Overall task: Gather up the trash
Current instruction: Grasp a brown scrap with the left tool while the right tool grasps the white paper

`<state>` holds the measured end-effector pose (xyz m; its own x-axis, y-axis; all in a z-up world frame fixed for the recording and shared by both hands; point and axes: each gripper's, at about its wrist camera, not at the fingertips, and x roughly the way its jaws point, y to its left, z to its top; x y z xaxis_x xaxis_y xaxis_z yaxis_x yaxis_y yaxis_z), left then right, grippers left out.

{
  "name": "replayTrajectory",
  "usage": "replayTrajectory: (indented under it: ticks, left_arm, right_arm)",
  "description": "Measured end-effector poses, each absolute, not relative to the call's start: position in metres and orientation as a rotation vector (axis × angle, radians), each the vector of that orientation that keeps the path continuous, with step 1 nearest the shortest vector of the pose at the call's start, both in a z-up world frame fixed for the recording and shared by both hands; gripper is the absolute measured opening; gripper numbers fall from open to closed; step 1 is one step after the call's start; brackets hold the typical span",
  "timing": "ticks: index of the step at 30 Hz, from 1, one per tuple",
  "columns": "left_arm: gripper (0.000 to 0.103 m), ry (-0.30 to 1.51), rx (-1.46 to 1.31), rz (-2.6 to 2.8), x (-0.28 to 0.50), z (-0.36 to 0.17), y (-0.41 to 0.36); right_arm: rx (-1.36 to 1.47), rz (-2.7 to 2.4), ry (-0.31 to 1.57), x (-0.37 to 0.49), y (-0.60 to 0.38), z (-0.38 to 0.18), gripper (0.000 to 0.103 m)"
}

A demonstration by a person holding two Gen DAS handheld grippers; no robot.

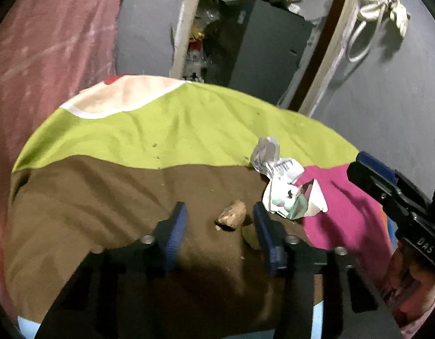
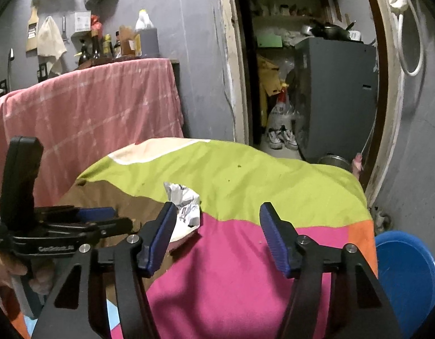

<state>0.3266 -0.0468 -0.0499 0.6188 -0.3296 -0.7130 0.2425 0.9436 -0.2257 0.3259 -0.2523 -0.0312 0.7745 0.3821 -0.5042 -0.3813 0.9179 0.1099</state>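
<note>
the left gripper [image 1: 220, 220] hangs over the brown patch of a colour-block bedspread [image 1: 166, 130], its blue-padded jaws partly apart and set either side of a small tan scrap [image 1: 231, 216] that lies on the cloth; the pads do not touch it. a darker brown scrap [image 1: 250, 236] lies just beside the right-hand pad.

just past that pad, where the brown, green and magenta patches meet, sits a crumpled white paper wrapper [image 1: 285, 186] with dark print and a pale green and silver lining showing; it rests on the cloth, apart from both grippers.

the right gripper [image 2: 217, 212] hovers over the magenta patch nearer the bed's right edge, jaws moderately wide with nothing between them. in the right wrist view the crumpled wrapper [image 2: 185, 206] shows just behind and beside the left-hand finger [image 2: 161, 231]; whether they touch cannot be told. the left gripper's black body [image 2: 53, 226] reaches in from the left of that view, with part of the person's hand [image 2: 8, 268] below it.

beyond the bed's far edge, a pink checked cloth [image 2: 104, 107] drapes over a stand against the grey wall, with bottles [image 2: 104, 45] on the shelf above. an open doorway [image 2: 302, 70] shows a grey cabinet [image 2: 336, 93] and a pair of trainers [image 2: 282, 138] on the floor. a blue basin [image 2: 406, 276] sits low beside the bed's right edge.
</note>
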Motion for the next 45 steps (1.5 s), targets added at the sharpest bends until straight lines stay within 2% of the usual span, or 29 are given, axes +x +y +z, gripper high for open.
replayTrajectory:
  ticks: [2, 3, 6, 23, 28, 31, 33, 36, 39, 45]
  left_arm:
    - [0.031, 0.853, -0.097, -0.331, 0.327, -0.053, -0.049]
    - [0.023, 0.856, -0.096, -0.332, 0.327, -0.054, -0.049]
    - [0.018, 0.858, -0.107, -0.345, 0.329, -0.055, -0.046]
    - [0.017, 0.838, -0.227, -0.234, 0.322, -0.055, -0.017]
    - [0.017, 0.838, -0.224, -0.233, 0.323, -0.053, -0.02]
    - [0.017, 0.838, -0.229, -0.231, 0.322, -0.053, -0.023]
    - [0.017, 0.837, -0.229, -0.233, 0.321, -0.053, -0.021]
    - [0.017, 0.83, -0.225, -0.237, 0.32, -0.051, -0.02]
    - [0.017, 0.823, -0.225, -0.241, 0.317, -0.049, -0.019]
    - [0.017, 0.79, -0.221, -0.255, 0.307, -0.038, -0.026]
  right_arm:
    - [0.004, 0.42, 0.556, 0.327, -0.252, -0.032, 0.06]
    - [0.003, 0.424, 0.562, 0.328, -0.251, -0.033, 0.06]
    - [-0.005, 0.434, 0.576, 0.33, -0.248, -0.036, 0.06]
    - [-0.044, 0.536, 0.756, 0.352, -0.218, -0.059, 0.059]
    - [-0.057, 0.551, 0.809, 0.36, -0.211, -0.065, 0.045]
    - [-0.059, 0.548, 0.813, 0.36, -0.21, -0.066, 0.033]
    - [-0.061, 0.545, 0.814, 0.359, -0.211, -0.066, 0.021]
    - [-0.071, 0.55, 0.805, 0.354, -0.209, -0.065, 0.013]
    - [-0.093, 0.557, 0.784, 0.348, -0.207, -0.064, 0.006]
    - [-0.138, 0.543, 0.693, 0.327, -0.206, -0.054, 0.003]
